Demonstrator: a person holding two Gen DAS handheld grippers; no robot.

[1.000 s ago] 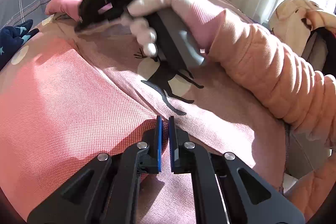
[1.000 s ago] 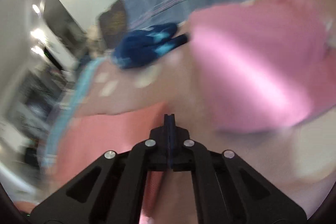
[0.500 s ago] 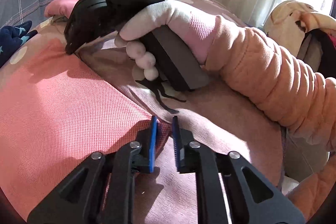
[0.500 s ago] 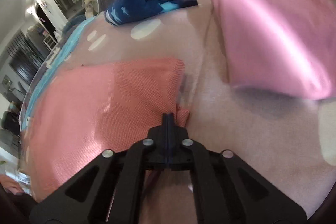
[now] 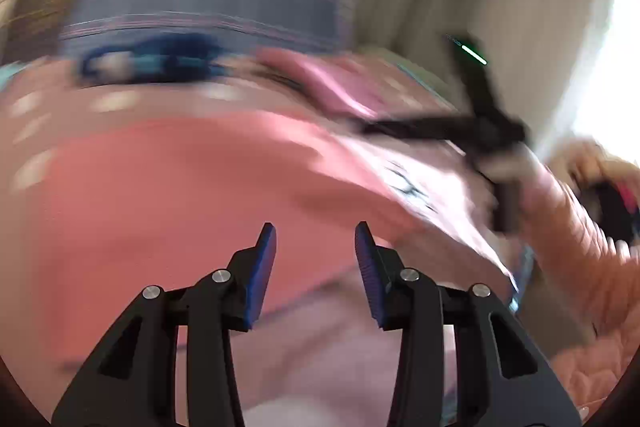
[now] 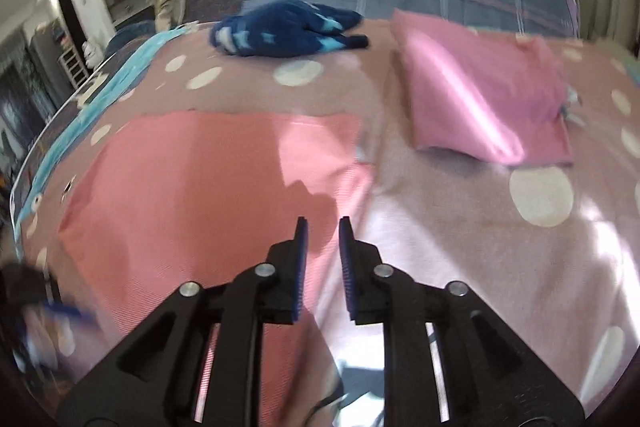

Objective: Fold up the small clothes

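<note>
- Coral-pink cloth (image 6: 200, 195) lies flat on the dotted blanket (image 6: 460, 227), spreading left and ahead of the right gripper (image 6: 323, 223).
- Right fingers stand apart, empty, just over the cloth's right edge.
- Left gripper (image 5: 315, 227) has its fingers wide apart, holding nothing, with the cloth (image 5: 160, 195) ahead; this view is blurred.
- A folded pink garment (image 6: 480, 99) lies far right; a navy one (image 6: 288, 31) far centre.

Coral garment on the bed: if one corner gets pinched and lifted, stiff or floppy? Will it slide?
Probably floppy: the coral garment lies flat and follows the polka-dot bedspread, so a lifted corner would likely drape. It looks thin, so probably light. Its woven texture against the soft bedspread suggests drag and bunching rather than clean sliding.
</note>
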